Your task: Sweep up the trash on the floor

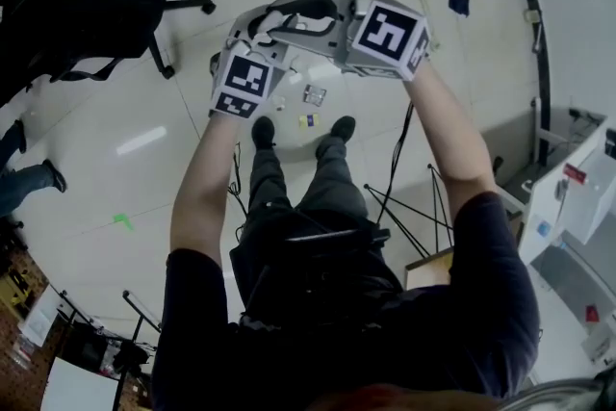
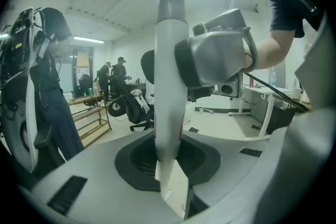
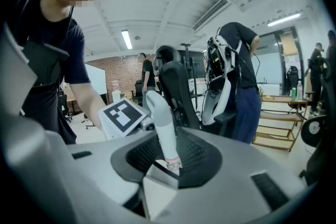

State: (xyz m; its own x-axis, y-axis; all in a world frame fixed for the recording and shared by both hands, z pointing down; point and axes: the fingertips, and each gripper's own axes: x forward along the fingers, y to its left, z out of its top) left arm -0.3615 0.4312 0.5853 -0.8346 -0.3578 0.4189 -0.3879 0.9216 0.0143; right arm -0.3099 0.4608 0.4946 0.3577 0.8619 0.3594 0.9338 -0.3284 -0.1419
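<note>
Currently: tools-in-hand stage of the sweep. Judged not yet begun, since the trash lies scattered and ungathered.

Item 1, left gripper [image 2: 173, 178]: closed to a narrow gap on a thick white handle [image 2: 169, 60]. Handle upright between the jaws, rising well above them.

Item 2, right gripper [image 3: 167, 168]: closed on a slim white handle [image 3: 160, 118]. Handle slightly tilted, with a banded label just above the jaws.

Position: both grippers close side by side, held out ahead of the body and well above the floor [image 1: 135, 178].

Item 3, trash [image 1: 314, 94]: 1 small packet, with a yellow-and-dark scrap [image 1: 308, 120] and a few pale bits near it. All on the floor well below both grippers, roughly under the gap between them and just ahead of 2 dark shoes [image 1: 262, 130].

Working ends of both handles: outside every view. Cannot tell which is the broom and which the dustpan.

Next move, as judged:
- Lower both grippers toward the floor while keeping both grips firm.
- Set 1 tool's edge flat just beside the scraps.
- Draw the other tool toward it so the scraps collect between the 2 grippers.

Care needed with the light pale bits, likely to skid or scatter under a fast stroke.
</note>
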